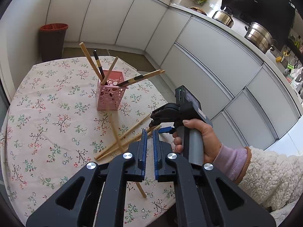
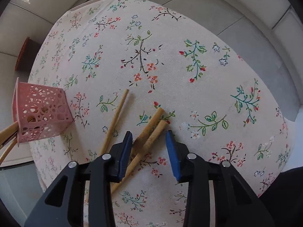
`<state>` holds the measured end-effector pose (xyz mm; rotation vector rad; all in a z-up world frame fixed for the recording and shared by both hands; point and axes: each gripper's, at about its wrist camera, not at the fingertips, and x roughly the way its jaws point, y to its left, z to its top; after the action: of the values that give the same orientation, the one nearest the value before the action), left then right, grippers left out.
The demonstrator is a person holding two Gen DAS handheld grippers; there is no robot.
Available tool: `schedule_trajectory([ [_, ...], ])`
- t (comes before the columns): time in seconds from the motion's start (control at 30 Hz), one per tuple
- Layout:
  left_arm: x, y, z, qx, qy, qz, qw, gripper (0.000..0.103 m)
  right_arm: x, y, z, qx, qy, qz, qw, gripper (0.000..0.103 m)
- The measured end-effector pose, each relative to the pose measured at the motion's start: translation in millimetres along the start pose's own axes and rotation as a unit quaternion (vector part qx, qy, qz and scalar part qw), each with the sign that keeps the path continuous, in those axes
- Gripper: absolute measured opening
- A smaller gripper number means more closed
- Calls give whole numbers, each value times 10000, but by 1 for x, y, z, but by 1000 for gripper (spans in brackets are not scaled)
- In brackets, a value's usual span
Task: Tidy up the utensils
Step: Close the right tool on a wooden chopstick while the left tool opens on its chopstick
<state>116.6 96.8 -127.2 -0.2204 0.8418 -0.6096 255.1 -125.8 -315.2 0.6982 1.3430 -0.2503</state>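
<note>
In the left wrist view, the left hand-held gripper (image 1: 149, 132) hangs above the table (image 1: 47, 128), which wears a floral cloth; its two blue-padded fingers stand close with a narrow empty slit between them, holding nothing. Beyond it, a pink perforated holder (image 1: 110, 94) stands upright near the middle of the table with five chopsticks in it: three lean up and to the left, one of them dark with a gold band, and two lean out to the right, again one dark and one plain wood. Three loose wooden chopsticks (image 1: 121, 141) lie crossed on the cloth between the holder and the gripper, two nearly side by side and one laid across them. To the right, a hand (image 1: 198, 138) in a fleecy sleeve grips the handle of the right hand-held gripper (image 1: 157, 124), whose tip is down at the far ends of the loose sticks. A dark waste bin (image 1: 53, 39) stands on the floor past the table, and two steel pots (image 1: 259, 36) sit on the kitchen counter. In the right wrist view, the right hand-held gripper (image 2: 149, 132) has its fingers spread wide just over the cloth, with the ends of two chopsticks (image 2: 151, 128) lying side by side between them; whether a pad touches them I cannot tell. A third chopstick (image 2: 115, 119) lies just left of the left finger. The pink perforated holder (image 2: 41, 113) sits at the left edge.
</note>
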Motion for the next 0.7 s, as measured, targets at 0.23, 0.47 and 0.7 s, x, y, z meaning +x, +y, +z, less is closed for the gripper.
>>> schedule_trajectory([
  [0.23,2,-2,1,37,18,-6,10000,5,-4,-17,-3,333,168,261,9990,42],
  [0.47,-1,5,1,-63,-3,53,10000,5,-4,-25,-5,658,18,7,9978,18],
  [0.7,25,31,2,-598,473,443,9961,14,-10,-43,4,738,-129,304,9967,8],
])
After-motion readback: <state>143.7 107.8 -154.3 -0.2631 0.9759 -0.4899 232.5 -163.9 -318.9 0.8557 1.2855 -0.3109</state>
